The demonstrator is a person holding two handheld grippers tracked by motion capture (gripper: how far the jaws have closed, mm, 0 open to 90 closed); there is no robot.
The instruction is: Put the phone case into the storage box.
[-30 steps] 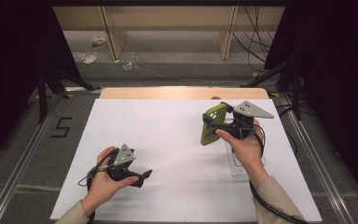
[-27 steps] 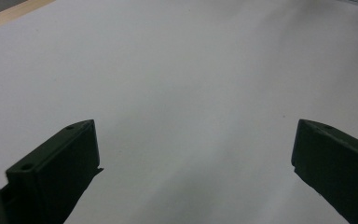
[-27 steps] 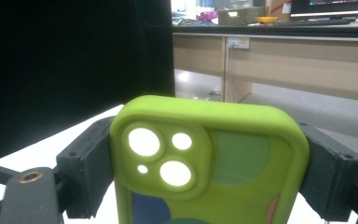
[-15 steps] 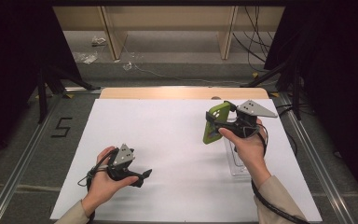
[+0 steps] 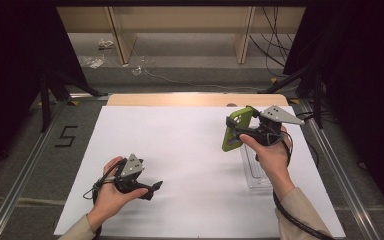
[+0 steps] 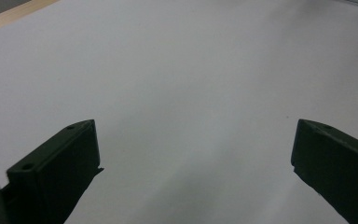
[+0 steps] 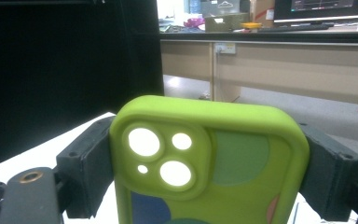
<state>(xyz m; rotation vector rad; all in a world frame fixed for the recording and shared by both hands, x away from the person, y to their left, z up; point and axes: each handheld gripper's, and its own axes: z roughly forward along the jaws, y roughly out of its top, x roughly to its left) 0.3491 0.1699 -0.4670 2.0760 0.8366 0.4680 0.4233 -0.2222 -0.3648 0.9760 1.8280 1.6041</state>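
- The right claw (image 5: 237, 131) is holding a lime-green phone case (image 5: 233, 129) up in the air over the right half of the tabletop (image 5: 180, 150), closer to the far edge than the near one. It's standing on end, tilted a bit.
- In the right gripper view the jaws are squeezing the phone case (image 7: 209, 163) across its width, one pad on each long side, just below the camera cutout.
- It's looking like an empty silicone shell, since light is coming straight through the lens holes. So I'm guessing it's super light, rubbery and grippy, not something that's going to slip or crack.
- The downside is that soft walls are probably going to flex if pinched too hard. Gripping across the sides near the thicker camera corner, like it's doing now, seems like the smart spot.
- There's a clear plastic tray (image 5: 254, 170) sitting on the tabletop near the right edge, right below that hand.
- The left claw (image 5: 152, 188) is hanging out low near the front-left corner, jaws spread wide with nothing between them, pointing over bare white surface.
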